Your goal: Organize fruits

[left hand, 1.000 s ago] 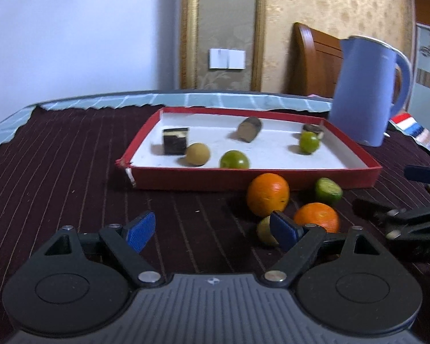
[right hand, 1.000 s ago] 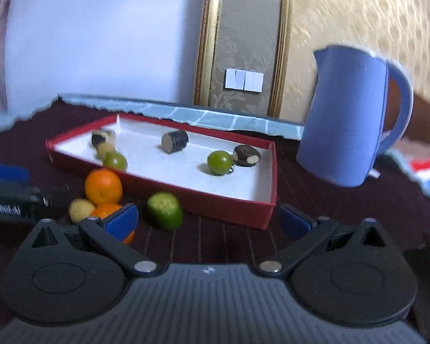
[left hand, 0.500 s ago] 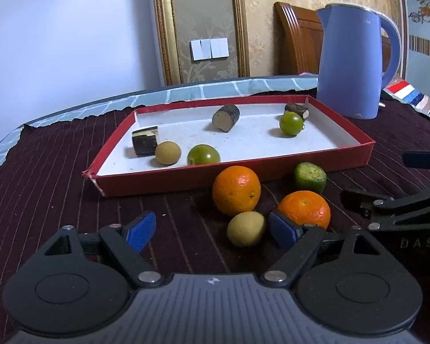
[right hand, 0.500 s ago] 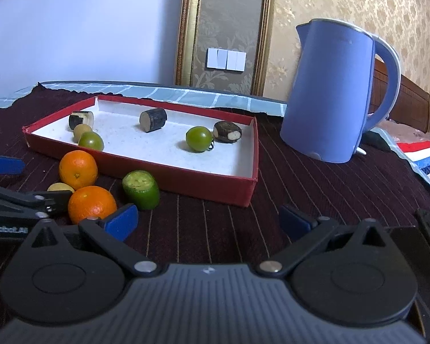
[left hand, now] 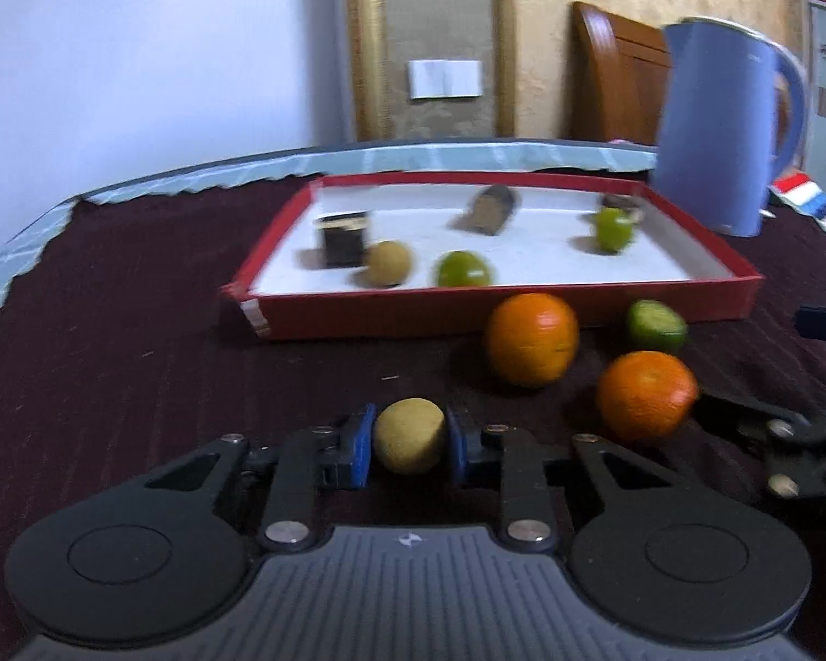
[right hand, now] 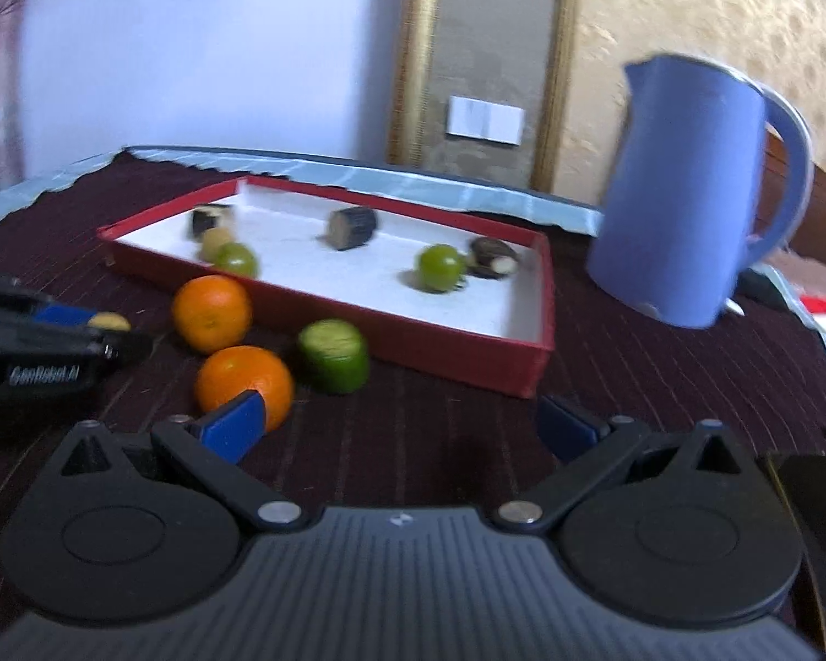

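My left gripper (left hand: 407, 446) is shut on a small yellow-brown fruit (left hand: 408, 436), held between its blue pads. Two oranges (left hand: 531, 339) (left hand: 645, 394) and a cut green lime (left hand: 655, 324) lie on the dark cloth in front of a red tray (left hand: 468, 319). The tray holds two green fruits (left hand: 463, 270), a yellow-brown fruit (left hand: 389, 263) and dark chunks. My right gripper (right hand: 399, 424) is open and empty, its left pad close to the near orange (right hand: 243, 380); the lime (right hand: 333, 355) lies just beyond. The left gripper (right hand: 44, 341) shows at the left in the right wrist view.
A blue kettle (right hand: 694, 193) stands right of the tray (right hand: 468, 347). A wooden chair (left hand: 614, 71) is behind the table. The dark striped cloth (left hand: 110, 330) covers the table, whose pale edge runs along the back and left.
My left gripper has shifted right and closed on the small yellow-brown fruit. My right gripper stays open and has shifted slightly.
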The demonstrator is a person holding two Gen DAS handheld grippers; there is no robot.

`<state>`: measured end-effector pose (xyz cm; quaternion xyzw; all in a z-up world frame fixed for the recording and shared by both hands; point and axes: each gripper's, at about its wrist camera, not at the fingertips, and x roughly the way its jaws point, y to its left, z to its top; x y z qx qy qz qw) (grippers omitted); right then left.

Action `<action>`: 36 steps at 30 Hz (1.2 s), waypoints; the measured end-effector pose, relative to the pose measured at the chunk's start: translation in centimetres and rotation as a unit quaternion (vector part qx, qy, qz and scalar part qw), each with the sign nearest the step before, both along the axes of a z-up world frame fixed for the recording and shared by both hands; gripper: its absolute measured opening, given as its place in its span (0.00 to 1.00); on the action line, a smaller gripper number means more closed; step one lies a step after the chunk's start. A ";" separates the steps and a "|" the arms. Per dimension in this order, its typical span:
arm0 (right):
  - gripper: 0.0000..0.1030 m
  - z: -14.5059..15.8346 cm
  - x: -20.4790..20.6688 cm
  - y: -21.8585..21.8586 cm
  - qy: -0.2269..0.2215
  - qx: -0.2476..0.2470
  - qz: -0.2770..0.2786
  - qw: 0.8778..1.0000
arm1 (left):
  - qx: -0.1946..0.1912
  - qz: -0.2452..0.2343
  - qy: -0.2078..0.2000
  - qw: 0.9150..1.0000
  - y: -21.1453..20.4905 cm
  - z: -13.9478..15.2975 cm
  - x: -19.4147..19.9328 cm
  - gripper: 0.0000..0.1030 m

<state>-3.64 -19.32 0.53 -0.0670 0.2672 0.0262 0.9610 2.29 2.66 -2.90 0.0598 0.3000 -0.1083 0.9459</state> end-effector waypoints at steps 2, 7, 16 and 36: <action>1.00 0.1 0.0 0.7 0.005 -0.004 0.018 1.000 | 0.000 0.019 0.002 1.000 0.8 0.0 0.4 0.26; 0.99 0.3 0.7 2.5 0.021 -0.006 0.056 0.998 | 0.010 0.020 -0.002 1.000 0.6 -0.1 0.6 0.26; 0.39 -0.4 2.4 4.2 0.064 0.026 0.111 0.991 | -0.007 0.019 0.001 1.000 1.1 -0.2 0.7 0.26; 0.39 0.1 1.6 1.5 0.014 0.039 0.015 0.999 | -0.032 0.004 -0.017 0.999 1.0 0.4 0.3 0.26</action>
